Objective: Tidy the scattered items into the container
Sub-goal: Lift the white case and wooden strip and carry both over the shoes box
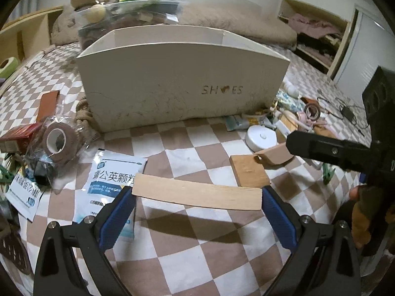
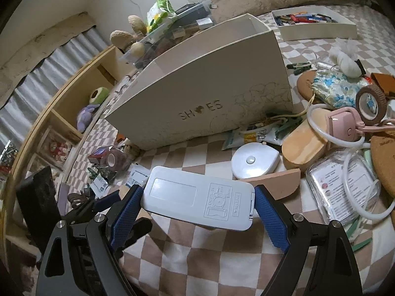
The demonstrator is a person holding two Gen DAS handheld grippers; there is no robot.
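The left claw [image 1: 197, 197] grips a thin, stiff, light wood slat [image 1: 197, 193] by its ends, above the bed [image 1: 209, 246] before the box [image 1: 182, 79]. The right claw [image 2: 198, 202] clamps a white plastic cover [image 2: 197, 197] at its ends. It looks smooth, so probably slippery; a firm hold across the short edges suits both.

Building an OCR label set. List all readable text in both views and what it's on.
"SHOES", with a heart-like mark as the O: white box.
"蒲公英颗粒": white-and-blue sachet.
"RELEASE": white plastic cover between the right gripper's pads.
Unreadable: finer print on sachet, cover diagram, clear packet, cork mat.
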